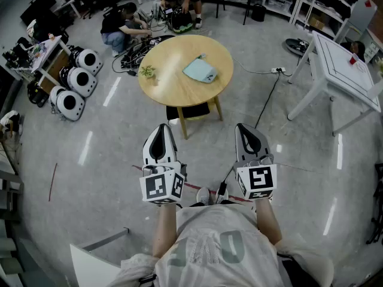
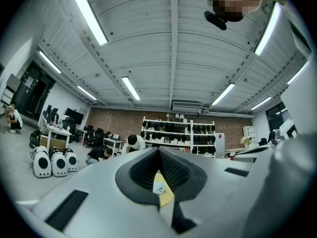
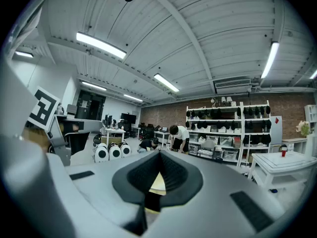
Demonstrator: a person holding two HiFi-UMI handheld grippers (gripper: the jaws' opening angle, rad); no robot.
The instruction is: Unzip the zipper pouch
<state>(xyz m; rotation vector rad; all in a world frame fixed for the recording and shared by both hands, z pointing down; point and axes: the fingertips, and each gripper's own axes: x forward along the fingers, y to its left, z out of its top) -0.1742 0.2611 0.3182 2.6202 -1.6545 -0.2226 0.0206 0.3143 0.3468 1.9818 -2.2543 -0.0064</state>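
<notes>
A light blue zipper pouch [image 1: 199,70] lies flat on a round wooden table [image 1: 173,88], right of its middle. Both grippers hang well short of the table, over the floor in front of the person. My left gripper [image 1: 161,128] is shut with nothing in it, and my right gripper [image 1: 248,127] is shut and empty too. In the left gripper view the jaws [image 2: 159,151] meet, and a sliver of the table [image 2: 167,196] with the pale pouch [image 2: 159,187] shows below the tips. The right gripper view has its jaws [image 3: 159,153] closed with the table [image 3: 157,182] behind them.
A small potted plant [image 1: 147,72] stands at the table's left edge. A white square table [image 1: 344,64] is at the right. A cable and a power strip [image 1: 276,70] lie on the floor. White round devices [image 1: 75,82] sit at the left. People [image 1: 119,28] work beyond the table.
</notes>
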